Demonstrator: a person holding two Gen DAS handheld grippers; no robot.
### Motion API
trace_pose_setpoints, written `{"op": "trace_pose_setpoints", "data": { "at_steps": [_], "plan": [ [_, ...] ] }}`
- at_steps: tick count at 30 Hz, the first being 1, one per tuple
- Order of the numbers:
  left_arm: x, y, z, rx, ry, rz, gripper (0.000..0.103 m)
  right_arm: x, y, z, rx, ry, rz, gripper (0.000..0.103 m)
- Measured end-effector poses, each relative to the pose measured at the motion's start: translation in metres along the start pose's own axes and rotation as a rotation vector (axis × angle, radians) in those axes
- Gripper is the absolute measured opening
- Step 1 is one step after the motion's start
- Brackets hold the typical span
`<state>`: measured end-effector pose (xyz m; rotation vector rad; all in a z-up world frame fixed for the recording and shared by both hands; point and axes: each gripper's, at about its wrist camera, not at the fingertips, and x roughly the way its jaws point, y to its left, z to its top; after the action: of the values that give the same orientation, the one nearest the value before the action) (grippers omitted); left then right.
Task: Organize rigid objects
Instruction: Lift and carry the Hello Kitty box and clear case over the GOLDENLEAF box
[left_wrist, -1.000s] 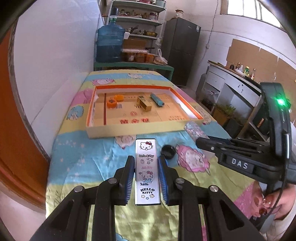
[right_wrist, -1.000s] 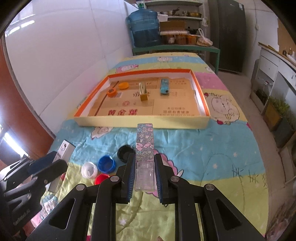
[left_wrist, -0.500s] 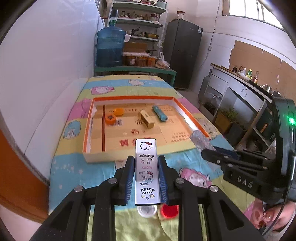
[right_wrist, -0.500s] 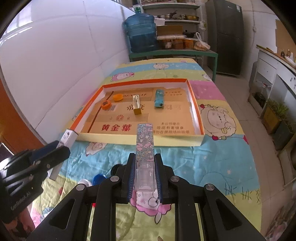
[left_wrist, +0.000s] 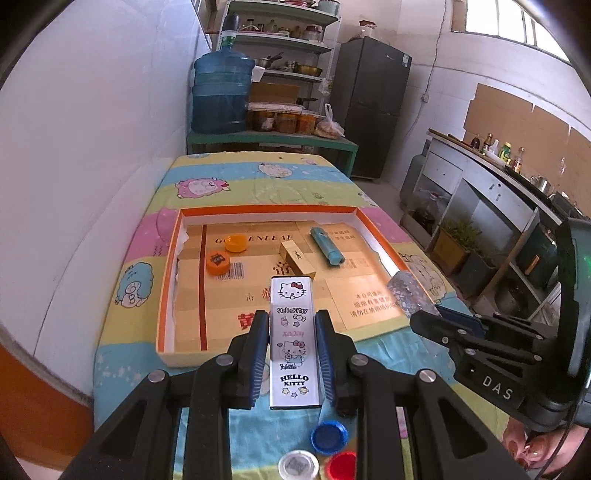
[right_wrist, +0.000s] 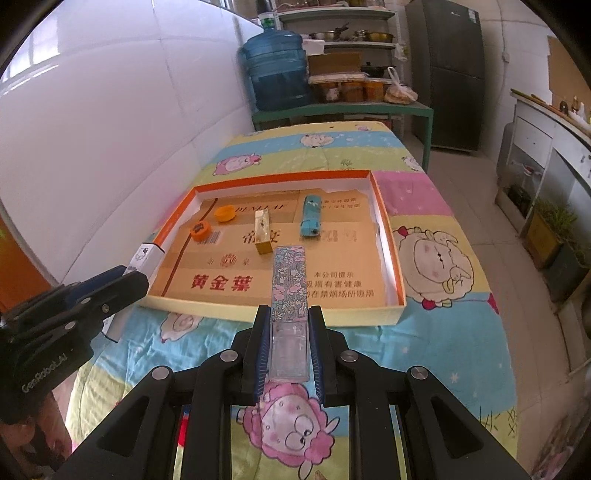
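My left gripper (left_wrist: 291, 328) is shut on a white Hello Kitty box (left_wrist: 293, 332), held in the air above the near edge of the orange-rimmed cardboard tray (left_wrist: 168, 295). My right gripper (right_wrist: 289, 321) is shut on a floral-patterned box (right_wrist: 289, 280) with a clear end, held above the tray's near wall (right_wrist: 258, 306). In the tray lie two orange caps (left_wrist: 218, 260), a gold box (left_wrist: 295, 258) and a blue lighter (left_wrist: 327, 246). The left gripper with its box also shows in the right wrist view (right_wrist: 142, 258). The right gripper and its box tip show in the left wrist view (left_wrist: 408, 291).
Blue (left_wrist: 328, 435), white (left_wrist: 298, 466) and red (left_wrist: 341, 466) bottle caps lie on the cartoon-print cloth (left_wrist: 258, 173) below my left gripper. A white wall runs along the table's left side. A water jug (left_wrist: 221, 92) and shelves stand beyond the far end.
Both grippers have risen and moved forward toward the tray, each keeping its box. The loose caps on the cloth now lie below and behind the left gripper.
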<state>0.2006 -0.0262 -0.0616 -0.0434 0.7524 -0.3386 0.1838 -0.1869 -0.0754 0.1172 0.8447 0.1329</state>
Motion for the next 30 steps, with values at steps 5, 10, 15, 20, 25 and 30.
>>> {"op": "trace_pose_setpoints", "data": {
  "at_steps": [5, 10, 15, 20, 25, 30],
  "plan": [
    [0.011, 0.002, 0.01, -0.004, 0.002, 0.006, 0.026, 0.006, -0.004, 0.009, 0.007, -0.009, -0.005, 0.02],
    [0.022, 0.003, 0.018, -0.01, 0.008, 0.008, 0.026, 0.01, -0.012, 0.021, 0.013, -0.024, -0.016, 0.02],
    [0.032, 0.005, 0.026, -0.011, 0.008, 0.015, 0.026, 0.014, -0.021, 0.031, 0.015, -0.033, -0.027, 0.02],
    [0.041, 0.007, 0.034, -0.011, 0.011, 0.025, 0.026, 0.02, -0.024, 0.04, 0.01, -0.036, -0.033, 0.02],
    [0.052, 0.011, 0.042, -0.015, 0.016, 0.038, 0.026, 0.03, -0.03, 0.048, 0.011, -0.037, -0.039, 0.02],
    [0.064, 0.015, 0.045, -0.025, 0.03, 0.049, 0.026, 0.042, -0.034, 0.052, 0.016, -0.029, -0.039, 0.02]
  ]
}}
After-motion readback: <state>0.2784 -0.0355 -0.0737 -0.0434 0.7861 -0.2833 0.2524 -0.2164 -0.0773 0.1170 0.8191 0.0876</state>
